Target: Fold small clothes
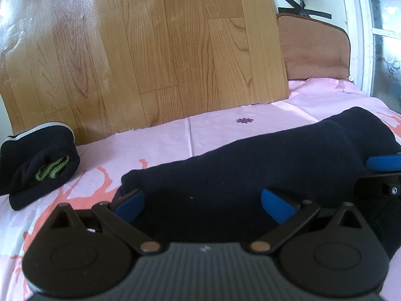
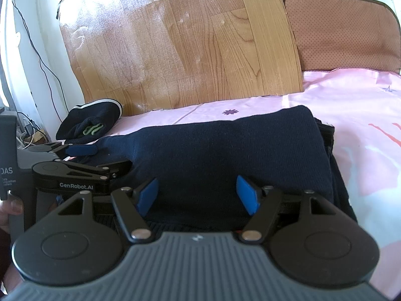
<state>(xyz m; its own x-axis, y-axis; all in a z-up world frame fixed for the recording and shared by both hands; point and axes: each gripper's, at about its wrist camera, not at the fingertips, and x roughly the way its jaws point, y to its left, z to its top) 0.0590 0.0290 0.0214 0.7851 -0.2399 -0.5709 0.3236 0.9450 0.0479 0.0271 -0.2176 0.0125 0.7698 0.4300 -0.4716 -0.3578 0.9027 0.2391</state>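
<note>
Two handheld grippers rest at the near edge of a folded dark navy knit garment point(image 2: 225, 150) spread across a pink floral bedsheet point(image 2: 351, 105). In the right wrist view, the right gripper point(image 2: 198, 195) has its blue-padded fingers standing well apart, low over the garment's near fold, pressing on nothing between them. Beside it, to its left, the left gripper point(image 1: 203, 200) likewise shows its blue pads spread wide over the same dark fabric, with the cloth lying under and between the fingers rather than pinched; part of a person's hand point(image 2: 11, 208) holds its grey handle at the picture's left edge. The garment lies in a long, thick band across the sheet, its folded layers stacked at the right end. Farther back and to the left, near the sheet's edge, sits a smaller rolled dark navy garment with a white trim and green stitching point(image 1: 37, 165), well apart from the larger one. Behind the bed, a wood-grain panel point(image 1: 163, 50) leans against the wall, with a brown cushion point(image 1: 315, 47) upright beside it.
</note>
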